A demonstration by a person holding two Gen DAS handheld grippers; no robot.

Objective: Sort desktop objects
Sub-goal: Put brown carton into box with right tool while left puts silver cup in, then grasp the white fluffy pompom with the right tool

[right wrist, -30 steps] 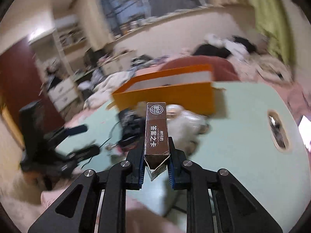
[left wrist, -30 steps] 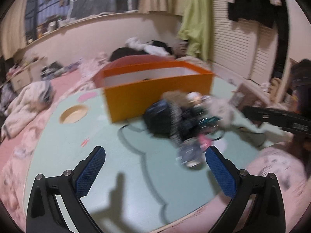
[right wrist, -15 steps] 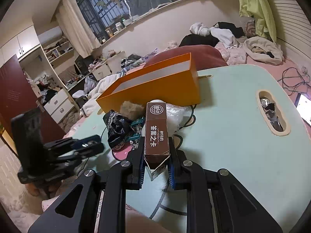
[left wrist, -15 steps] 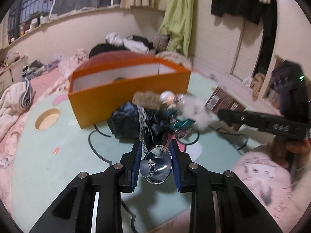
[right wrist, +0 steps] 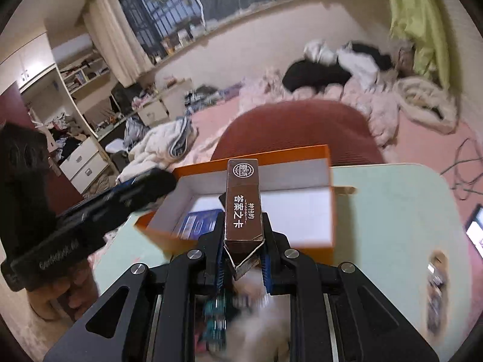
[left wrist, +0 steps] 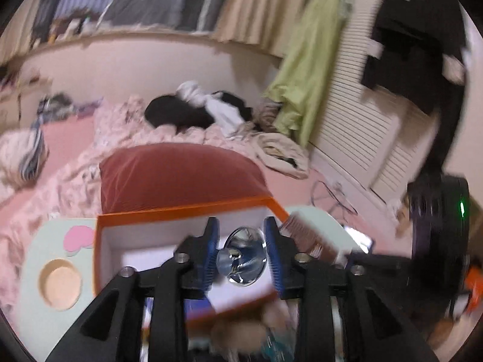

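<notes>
My left gripper [left wrist: 241,253] is shut on a shiny chrome funnel-shaped piece [left wrist: 243,261] and holds it over the open orange box [left wrist: 126,214]. My right gripper [right wrist: 243,238] is shut on a long brown card box with white characters [right wrist: 243,202] and holds it over the same orange box [right wrist: 302,154], which has a white inside and a blue item [right wrist: 196,223] on its floor. The brown card box also shows in the left wrist view [left wrist: 308,235]. The left gripper also shows in the right wrist view [right wrist: 90,211].
The orange box stands on a mint-green table [right wrist: 392,211] with round holes [left wrist: 60,280]. A blurred heap of small objects [right wrist: 241,307] lies below the grippers. A red cushion [left wrist: 178,175] and a cluttered pink bed lie behind the box.
Both grippers have risen and moved forward from the table's near side to above the orange box, each still holding its object. One second ago the left gripper was open.
</notes>
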